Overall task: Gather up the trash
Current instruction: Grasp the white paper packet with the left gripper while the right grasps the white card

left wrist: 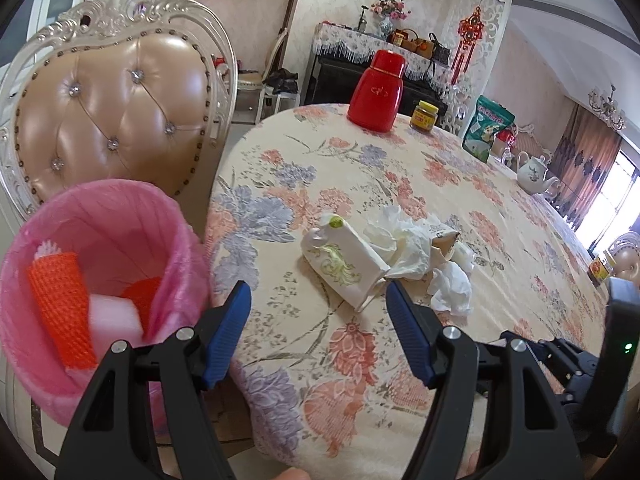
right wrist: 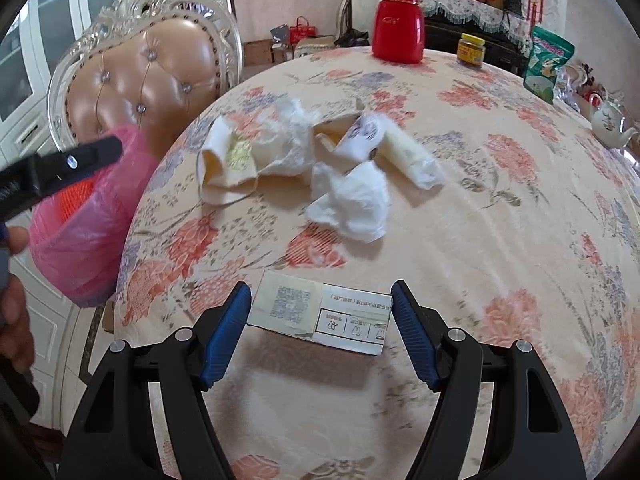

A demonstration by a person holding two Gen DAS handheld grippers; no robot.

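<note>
Right gripper (right wrist: 320, 320) clamped across a flat printed carton (right wrist: 320, 316), lifted clear of the floral table (right wrist: 480, 240) for binning. Left gripper (left wrist: 318, 320) spread, empty, aimed toward crumpled tissues (left wrist: 404, 240). Pink-lined bin (left wrist: 92, 264) beside table edge, ready.

- Round table (left wrist: 460, 208) under a floral cloth: pink and lilac blooms on cream.
- Tufted tan leather chair (left wrist: 108, 120), carved white frame, just beside the table.
- Pale damask wallpaper (left wrist: 248, 0).
- Dark piano (left wrist: 360, 76) with lace cover at the far wall.
- Bright window (left wrist: 612, 200), brown patterned curtains (left wrist: 588, 160).
</note>
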